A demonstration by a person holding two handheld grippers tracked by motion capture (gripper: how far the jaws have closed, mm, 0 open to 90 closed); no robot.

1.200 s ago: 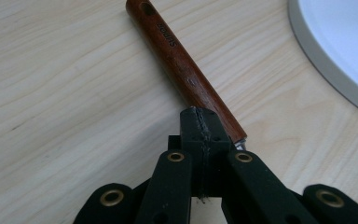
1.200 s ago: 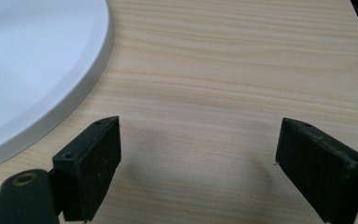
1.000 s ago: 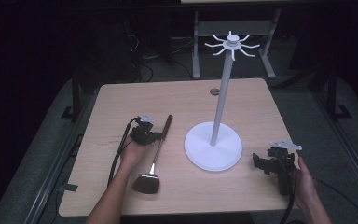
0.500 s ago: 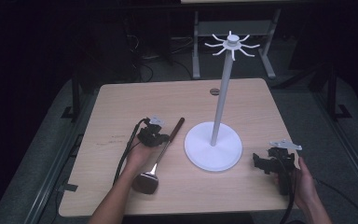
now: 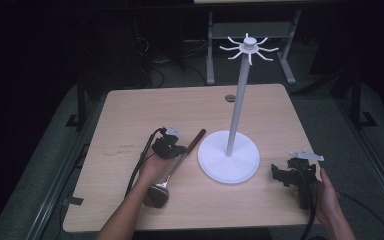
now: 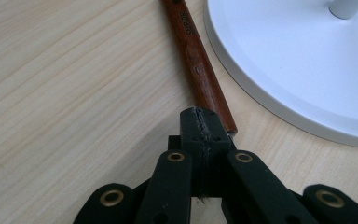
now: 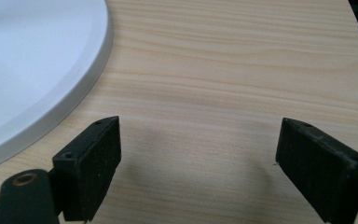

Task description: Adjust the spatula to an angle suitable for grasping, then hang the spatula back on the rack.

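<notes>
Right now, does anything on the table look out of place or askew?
Only the ladle: it lies flat and slanted beside the white hook stand's base instead of hanging, its handle clamped in the left gripper. Nothing looks spilled or damaged.

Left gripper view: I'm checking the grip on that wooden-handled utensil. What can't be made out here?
- Left gripper view: the closed tongs cover the utensil where they meet it.
- Left gripper view: handle lettering blurred; top edge cuts off its end.
- High view: utensil's metal head dark, shape unclear.
- Right gripper view: edges cut off the white stand base.
</notes>
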